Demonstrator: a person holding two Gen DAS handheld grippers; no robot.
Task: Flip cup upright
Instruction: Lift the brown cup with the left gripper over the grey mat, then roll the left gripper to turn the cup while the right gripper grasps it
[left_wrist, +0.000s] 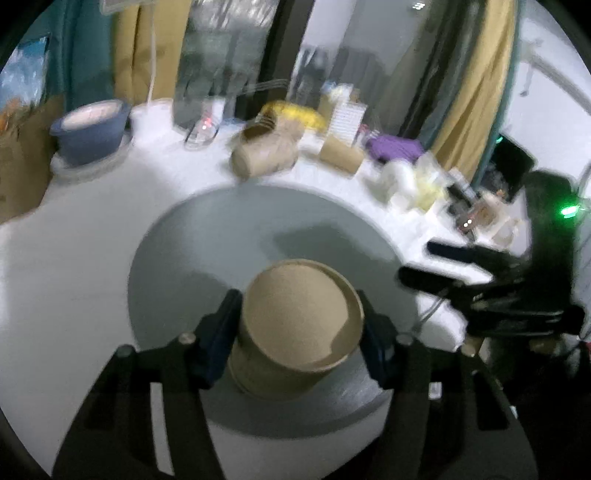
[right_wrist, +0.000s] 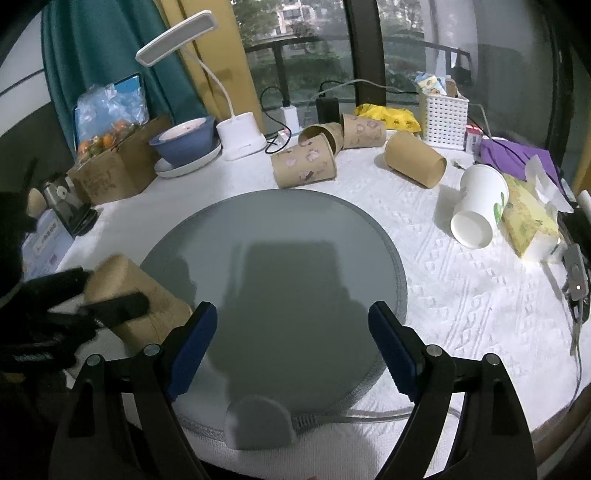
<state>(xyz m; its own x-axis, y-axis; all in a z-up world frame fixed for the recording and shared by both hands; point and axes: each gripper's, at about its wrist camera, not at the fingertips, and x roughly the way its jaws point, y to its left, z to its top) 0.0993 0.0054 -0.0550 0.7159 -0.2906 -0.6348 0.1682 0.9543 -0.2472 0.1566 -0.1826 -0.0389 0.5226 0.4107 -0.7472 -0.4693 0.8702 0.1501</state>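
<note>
The round grey mat (right_wrist: 295, 258) is bare across its centre, giving open passage. Tipped paper cups (right_wrist: 304, 166) crowd the far desk (right_wrist: 461, 295) edge; a white cup (right_wrist: 478, 205) and tissue box (right_wrist: 528, 218) block the right side.

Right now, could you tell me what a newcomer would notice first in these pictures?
First, the brown paper cup clamped in the left tool, tilted over the round grey mat. Next, the right tool hanging open over that mat. Behind the mat, several cups lie on their sides, the white cup at the right.
</note>
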